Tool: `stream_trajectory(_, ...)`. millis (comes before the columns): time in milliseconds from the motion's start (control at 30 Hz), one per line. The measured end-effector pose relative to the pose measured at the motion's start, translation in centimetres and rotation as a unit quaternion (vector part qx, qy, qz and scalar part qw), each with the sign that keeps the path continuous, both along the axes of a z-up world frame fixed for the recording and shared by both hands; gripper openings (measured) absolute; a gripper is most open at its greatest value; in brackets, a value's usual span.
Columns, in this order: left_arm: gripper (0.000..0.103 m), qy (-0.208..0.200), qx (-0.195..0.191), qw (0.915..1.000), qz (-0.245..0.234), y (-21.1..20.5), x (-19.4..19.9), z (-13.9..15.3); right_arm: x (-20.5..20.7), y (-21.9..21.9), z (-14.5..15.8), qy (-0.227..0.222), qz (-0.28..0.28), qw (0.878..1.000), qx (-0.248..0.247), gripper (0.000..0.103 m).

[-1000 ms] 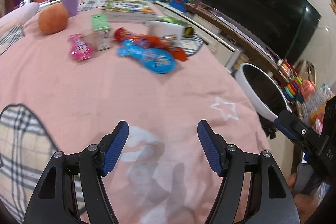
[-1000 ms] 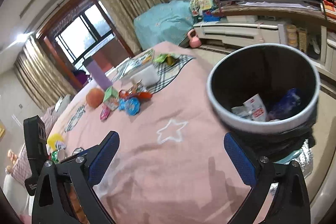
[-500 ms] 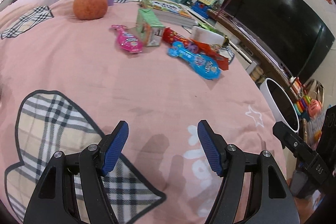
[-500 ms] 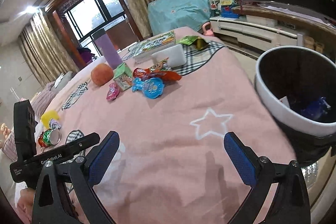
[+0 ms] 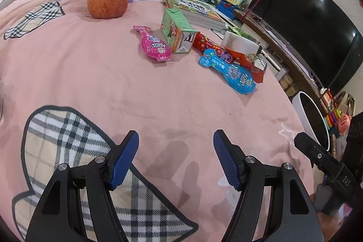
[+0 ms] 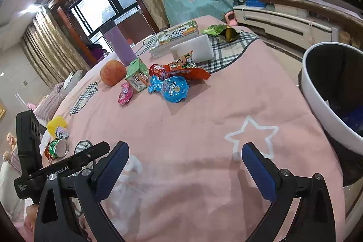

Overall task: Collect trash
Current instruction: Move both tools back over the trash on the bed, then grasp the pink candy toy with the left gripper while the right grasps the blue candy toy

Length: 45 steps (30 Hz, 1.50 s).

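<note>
Trash lies in a cluster on the pink bedspread (image 5: 113, 83): a pink wrapper (image 5: 154, 45) (image 6: 125, 93), a green carton (image 5: 177, 32) (image 6: 137, 76), a blue wrapper (image 5: 229, 70) (image 6: 170, 87) and a red snack wrapper (image 5: 240, 58) (image 6: 181, 69). The white bin (image 6: 317, 92) (image 5: 301, 106) stands beside the bed on the right, with trash inside. My left gripper (image 5: 175, 144) is open and empty, well short of the cluster. My right gripper (image 6: 185, 157) is open and empty too, over the bedspread near the white star.
An apple (image 5: 107, 1) and a purple tumbler (image 6: 119, 44) stand behind the cluster, with a book (image 6: 174, 35), a white box (image 6: 195, 50) and a green packet (image 6: 221, 30). More wrappers (image 6: 56, 140) lie at the bed's left. A TV and cabinet line the right wall.
Both grippers have swung left, away from the bin and toward the trash cluster, which now looks nearer. The bin has slid to the right edge of both views. Both jaws stay open.
</note>
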<state>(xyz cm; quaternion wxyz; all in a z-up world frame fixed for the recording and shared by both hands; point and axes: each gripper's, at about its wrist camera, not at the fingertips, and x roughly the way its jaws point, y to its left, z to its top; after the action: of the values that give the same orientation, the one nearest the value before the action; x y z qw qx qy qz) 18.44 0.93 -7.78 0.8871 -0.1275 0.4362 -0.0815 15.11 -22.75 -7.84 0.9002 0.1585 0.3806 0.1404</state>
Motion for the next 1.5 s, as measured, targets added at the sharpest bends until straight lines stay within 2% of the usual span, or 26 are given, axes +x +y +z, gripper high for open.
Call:
stream_trajectory(300, 0.07, 0.003, 0.018, 0.9998, 0.001, 0.1, 2.9, 0.4, 2.3, 0.0, 0.2, 0.001, 0.004, 1.0, 0.006, 0.101)
stream_trajectory(467, 0.07, 0.016, 0.02, 0.9997, 0.007, 0.5, 5.6, 0.5, 4.4, 0.1, 0.3, 0.006, 0.006, 1.0, 0.008, 0.101)
stream_trajectory(667, 0.07, 0.013, 0.021, 0.9995, 0.021, 1.0, 8.8, 0.9, 7.0, 0.2, 0.3, 0.009, 0.016, 1.0, 0.011, 0.101)
stream_trajectory(867, 0.07, 0.025, 0.023, 0.9988, 0.034, 1.5, 12.0, 0.3, 8.8, 1.7, -0.6, 0.027, 0.04, 0.999, -0.01, 0.098)
stream_trajectory(1000, 0.07, 0.026, 0.037, 0.9981, 0.041, 1.4, 13.7, -0.1, 9.7, 2.8, -1.2, 0.04, 0.051, 0.998, -0.016, 0.079)
stream_trajectory(1067, 0.07, 0.025, 0.048, 0.9975, 0.046, 1.2, 14.3, -0.3, 10.2, 3.1, -1.5, 0.043, 0.053, 0.998, -0.019, 0.075)
stream_trajectory(1133, 0.064, 0.022, 0.052, 0.9972, 0.048, 1.3, 14.7, -0.6, 10.7, 3.4, -1.6, 0.045, 0.053, 0.997, -0.023, 0.07)
stream_trajectory(1167, 0.056, 0.02, 0.057, 0.997, 0.048, 1.2, 14.7, -0.8, 10.8, 3.6, -1.6, 0.044, 0.052, 0.997, -0.027, 0.066)
stream_trajectory(1233, 0.045, 0.015, 0.067, 0.9966, 0.045, 1.1, 14.7, -0.9, 10.9, 3.8, -1.7, 0.046, 0.055, 0.997, -0.033, 0.05)
stream_trajectory(1267, 0.04, 0.014, 0.067, 0.9968, 0.041, 1.1, 14.6, -0.9, 10.9, 3.8, -1.7, 0.048, 0.055, 0.997, -0.034, 0.033)
stream_trajectory(1400, 0.038, 0.01, 0.064, 0.9976, 0.027, 1.0, 13.6, -0.7, 9.8, 3.5, -1.4, 0.04, 0.058, 0.997, -0.026, 0.02)
stream_trajectory(1500, 0.038, 0.009, 0.054, 0.9983, 0.02, 0.8, 12.1, -0.6, 8.3, 3.2, -1.1, 0.034, 0.058, 0.997, -0.024, 0.019)
